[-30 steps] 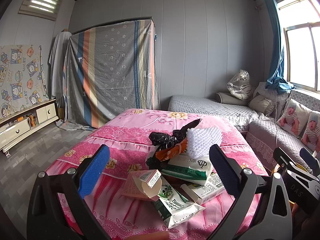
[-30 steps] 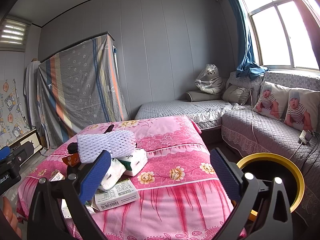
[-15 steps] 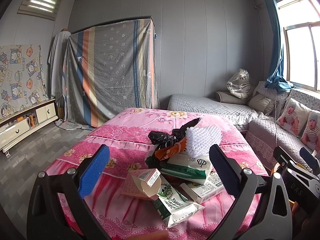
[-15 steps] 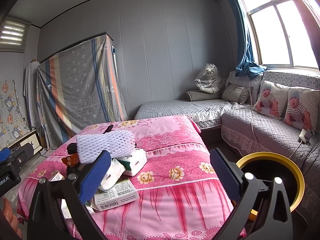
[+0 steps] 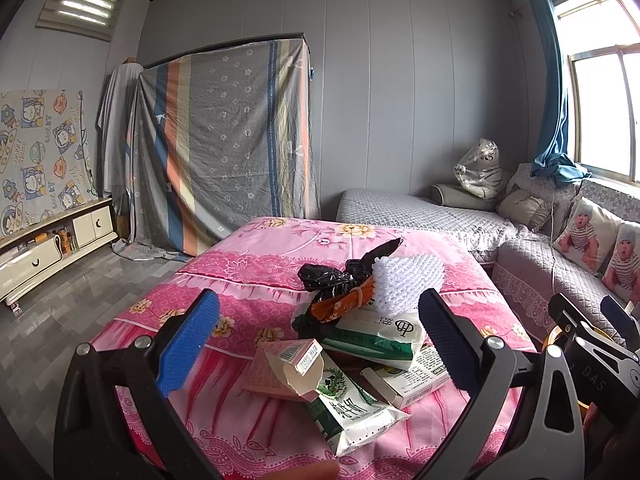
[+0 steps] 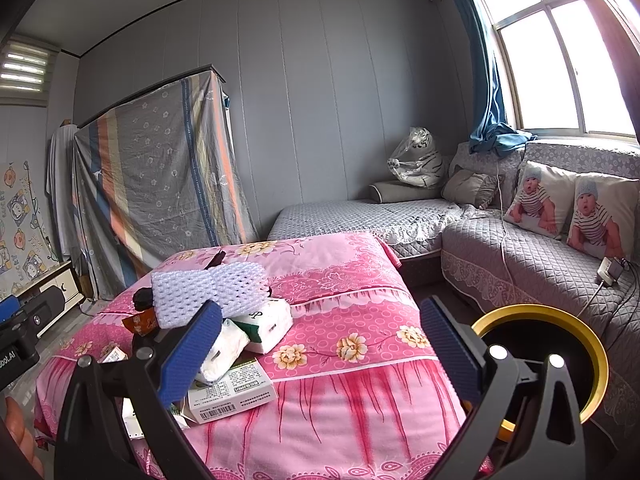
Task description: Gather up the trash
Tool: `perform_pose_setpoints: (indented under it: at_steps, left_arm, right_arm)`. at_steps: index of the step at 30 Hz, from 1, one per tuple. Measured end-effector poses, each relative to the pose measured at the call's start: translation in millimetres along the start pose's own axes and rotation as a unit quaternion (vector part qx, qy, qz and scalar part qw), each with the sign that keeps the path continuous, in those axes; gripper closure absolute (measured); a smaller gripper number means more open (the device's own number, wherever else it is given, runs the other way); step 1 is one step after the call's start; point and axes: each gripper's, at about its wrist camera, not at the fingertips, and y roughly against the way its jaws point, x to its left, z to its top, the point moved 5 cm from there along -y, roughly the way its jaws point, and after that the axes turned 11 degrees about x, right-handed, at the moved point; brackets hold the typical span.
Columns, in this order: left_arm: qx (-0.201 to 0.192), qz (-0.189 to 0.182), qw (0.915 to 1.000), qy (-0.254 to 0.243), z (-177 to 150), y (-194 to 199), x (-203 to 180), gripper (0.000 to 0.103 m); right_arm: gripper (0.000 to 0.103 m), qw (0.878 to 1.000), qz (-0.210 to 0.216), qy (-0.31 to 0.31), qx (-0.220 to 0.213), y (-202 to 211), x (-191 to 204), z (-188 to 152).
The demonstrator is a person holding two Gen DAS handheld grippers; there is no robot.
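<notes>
A heap of trash lies on the pink floral cloth point(image 5: 256, 292): a pink torn carton point(image 5: 286, 370), a green-and-white pouch point(image 5: 352, 412), a white box point(image 5: 412, 380), a white-and-green packet point(image 5: 376, 334), an orange wrapper point(image 5: 340, 304), a black plastic bag point(image 5: 332, 276) and white foam netting point(image 5: 408, 284). My left gripper point(image 5: 316, 346) hangs open just before the heap, nothing between its blue pads. My right gripper point(image 6: 320, 354) is open too, right of the heap; the netting point(image 6: 208, 292) and the white box point(image 6: 230, 394) lie at its left finger. A black bin with a yellow rim point(image 6: 560, 320) stands at the right.
A grey quilted corner sofa point(image 6: 532, 264) with baby-print cushions point(image 6: 572, 208) runs along the right wall, with a charger and cable point(image 6: 610, 270) on it. A striped sheet covers a wardrobe point(image 5: 224, 144) at the back. A low cabinet point(image 5: 52, 244) stands at the left.
Both views have shifted only slightly; the heap and the grippers stay where they were, both open.
</notes>
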Motion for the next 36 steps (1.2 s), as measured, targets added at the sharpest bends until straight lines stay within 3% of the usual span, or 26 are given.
perform_pose_setpoints:
  at_steps: [4, 8, 10, 15, 17, 20, 22, 27, 34, 36]
  left_arm:
    - [0.013, -0.021, 0.9997, 0.006, 3, 0, 6, 0.008]
    - [0.059, -0.065, 0.9961, 0.005, -2, -19, 20, 0.008]
    - [0.062, -0.080, 0.9947, 0.020, -6, -25, 35, 0.008]
    - [0.008, -0.025, 0.9992, 0.032, -12, -23, 69, 0.008]
    - [-0.008, 0.000, 0.9995, 0.032, -14, -22, 84, 0.008]
    - [0.003, 0.037, 0.9993, 0.010, -17, -29, 93, 0.008]
    - [0.025, 0.046, 0.9985, -0.017, -19, -38, 93, 0.008]
    - [0.055, -0.010, 0.9983, -0.016, -25, -47, 93, 0.008]
    - [0.073, -0.020, 0.9971, -0.005, -33, -61, 100, 0.008]
    - [0.076, -0.022, 0.9969, -0.001, -34, -65, 101, 0.008]
  right_arm:
    - [0.007, 1.000, 0.003, -0.002, -0.008, 2, -4, 7]
    - [0.007, 0.999, 0.045, 0.017, -0.012, 0, -1, 18]
    - [0.007, 0.998, 0.063, 0.029, -0.007, -4, -1, 25]
    - [0.007, 0.987, 0.150, 0.016, 0.050, -28, 2, 41]
    - [0.007, 0.983, 0.156, 0.041, 0.086, -41, 14, 41]
    - [0.007, 0.979, 0.133, 0.110, 0.109, -53, 47, 29]
    - [0.007, 0.971, 0.146, 0.141, 0.127, -62, 73, 22]
    - [0.007, 0.961, 0.171, 0.162, 0.143, -80, 118, 31]
    - [0.007, 0.951, 0.158, 0.170, 0.202, -125, 148, 25]
    - [0.016, 0.949, 0.165, 0.152, 0.221, -138, 144, 22]
